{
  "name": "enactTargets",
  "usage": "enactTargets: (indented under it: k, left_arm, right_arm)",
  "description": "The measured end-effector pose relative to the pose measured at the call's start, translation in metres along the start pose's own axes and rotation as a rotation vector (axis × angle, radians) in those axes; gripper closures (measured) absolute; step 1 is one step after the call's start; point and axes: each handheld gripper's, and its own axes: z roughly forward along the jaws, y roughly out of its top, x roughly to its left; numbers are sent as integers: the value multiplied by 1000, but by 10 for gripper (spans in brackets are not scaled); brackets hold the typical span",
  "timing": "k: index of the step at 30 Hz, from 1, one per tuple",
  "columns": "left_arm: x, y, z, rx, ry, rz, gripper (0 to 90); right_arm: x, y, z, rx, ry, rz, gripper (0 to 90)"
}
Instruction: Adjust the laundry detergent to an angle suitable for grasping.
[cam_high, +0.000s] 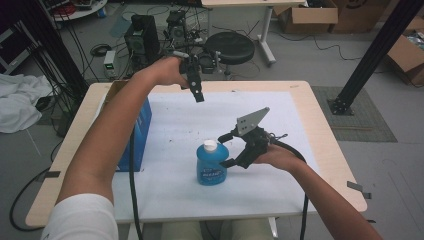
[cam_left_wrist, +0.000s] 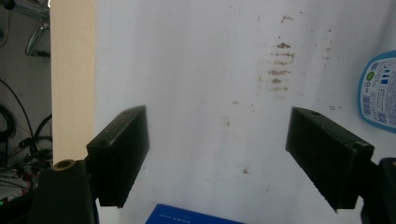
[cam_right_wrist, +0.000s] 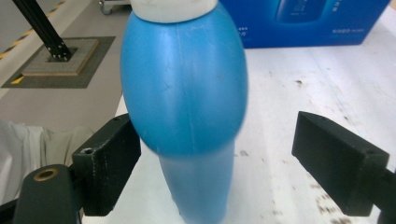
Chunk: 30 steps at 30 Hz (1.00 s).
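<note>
A blue bottle (cam_high: 211, 165) with a white cap stands upright on the white sheet near the table's middle. My right gripper (cam_high: 226, 150) is open right beside it, one jaw on each side of the bottle (cam_right_wrist: 184, 93), with gaps showing on both sides. High over the far part of the table, my left gripper (cam_high: 197, 90) points downward. Its jaws are wide apart with nothing between them (cam_left_wrist: 217, 154), above the bare sheet; the bottle's label (cam_left_wrist: 379, 91) shows at the right edge of that view.
A blue box (cam_high: 135, 135) stands at the sheet's left side and also appears as a blue box (cam_right_wrist: 308, 21) behind the bottle. The white sheet (cam_high: 280, 190) covers most of the wooden table (cam_high: 327, 145). A stool (cam_high: 230, 47) and cables lie beyond the far edge.
</note>
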Motion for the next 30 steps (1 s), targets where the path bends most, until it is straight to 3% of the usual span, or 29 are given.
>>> enactTargets:
  k: [12,18,24,30]
  left_arm:
    - [-1,-1,-2,-2,1,-6,219]
    - [-1,-1,-2,-4,1,-6,217]
    - [-1,-1,-2,-7,1,-6,214]
    - [-1,0,-3,-7,2,-6,213]
  right_arm:
    - [-7,11,-38,130,-39,12,152]
    - [-16,16,-60,192,-71,43,153]
    - [-30,20,-83,219,-133,82,154]
    - [-50,27,-99,300,-206,113,155]
